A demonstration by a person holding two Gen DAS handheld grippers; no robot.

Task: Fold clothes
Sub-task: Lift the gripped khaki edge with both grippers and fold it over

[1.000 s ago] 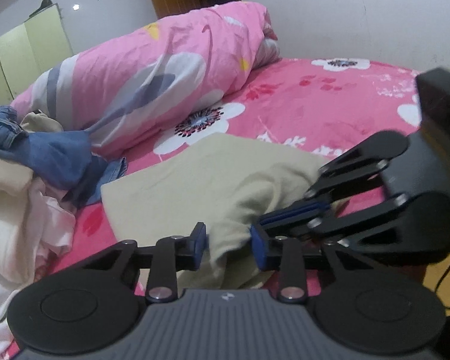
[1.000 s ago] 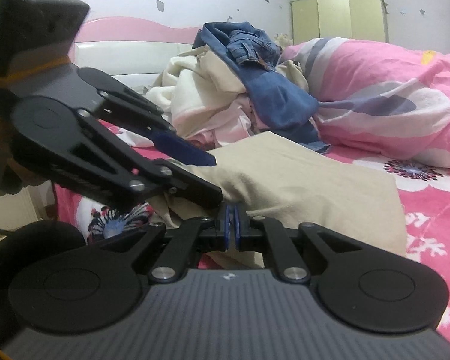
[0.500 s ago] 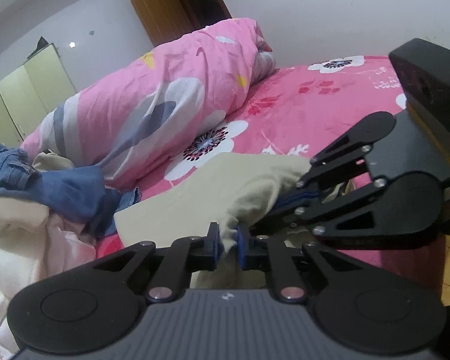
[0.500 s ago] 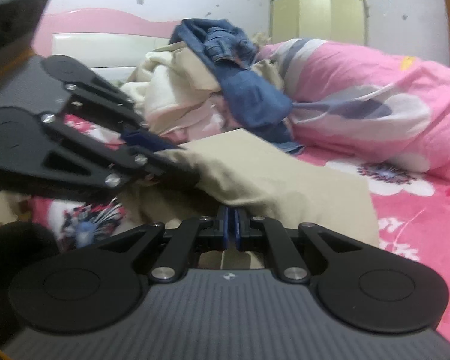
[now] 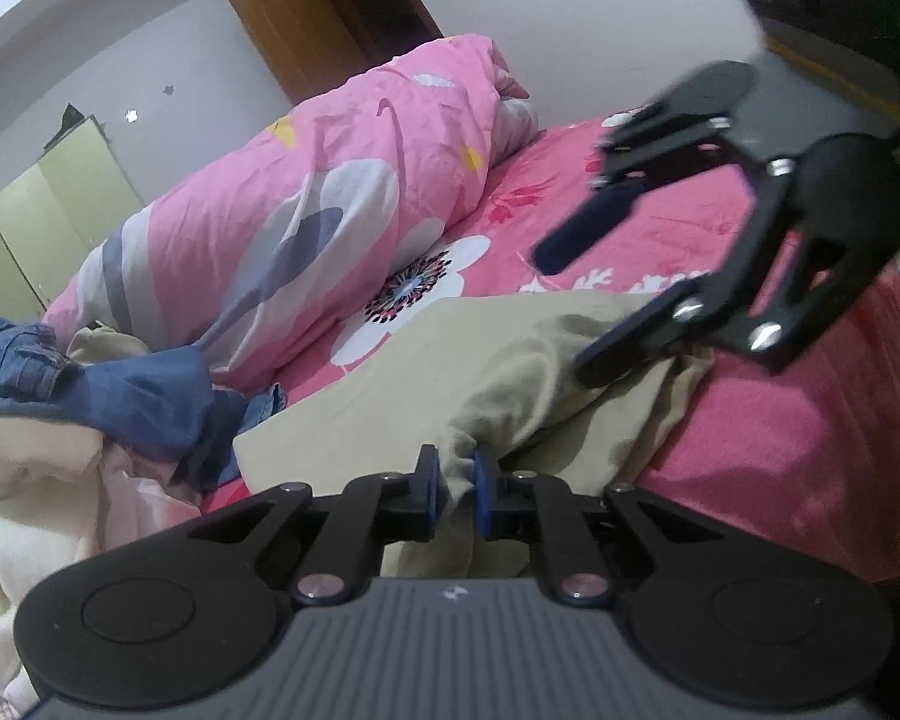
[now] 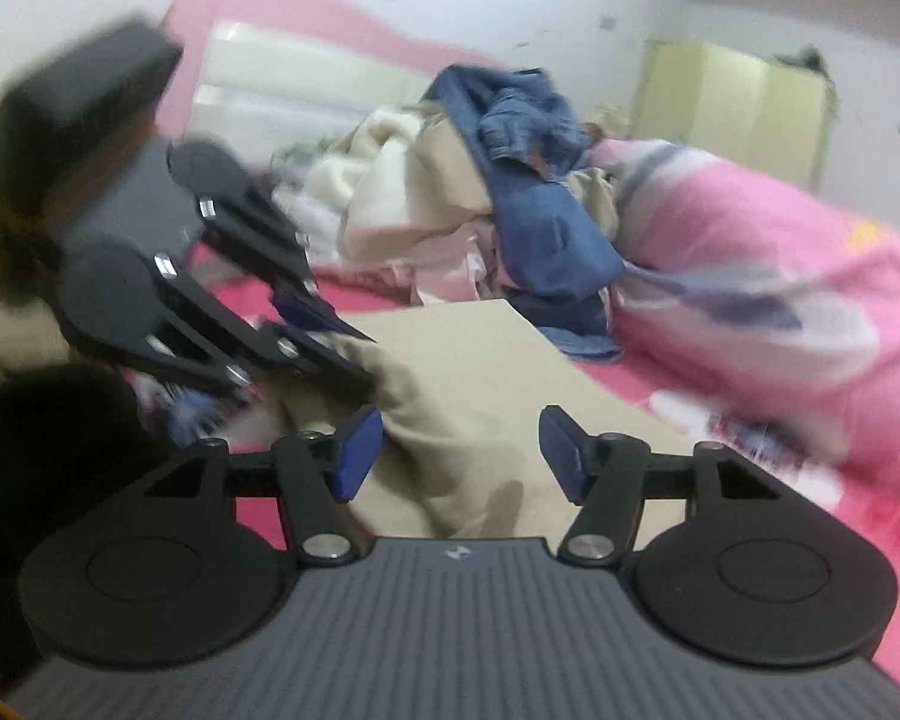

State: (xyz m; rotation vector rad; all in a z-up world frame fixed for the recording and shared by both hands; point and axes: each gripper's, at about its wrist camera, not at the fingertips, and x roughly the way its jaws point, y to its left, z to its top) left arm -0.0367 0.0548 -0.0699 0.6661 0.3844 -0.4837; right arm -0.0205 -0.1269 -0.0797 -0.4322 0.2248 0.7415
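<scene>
A beige garment (image 5: 450,372) lies flat on the pink bed, its near edge bunched up. My left gripper (image 5: 456,489) is shut on that bunched edge, with cloth pinched between its blue pads. In the right wrist view the left gripper (image 6: 345,360) comes in from the left, clamped on the same fold of the beige garment (image 6: 480,360). My right gripper (image 6: 459,450) is open, its blue pads wide apart just above the cloth and holding nothing. From the left wrist view the right gripper (image 5: 567,312) hovers over the garment's right end, one finger resting on it.
A heap of clothes with blue denim (image 5: 120,396) and cream pieces (image 6: 390,198) sits near the headboard (image 6: 306,78). A rolled pink floral quilt (image 5: 306,222) lies along the far side. The bed's near edge (image 5: 810,480) drops off at the right.
My left gripper has shut on the beige garment's edge. My right gripper, shut a moment ago, has opened and let go of the cloth, lifting slightly.
</scene>
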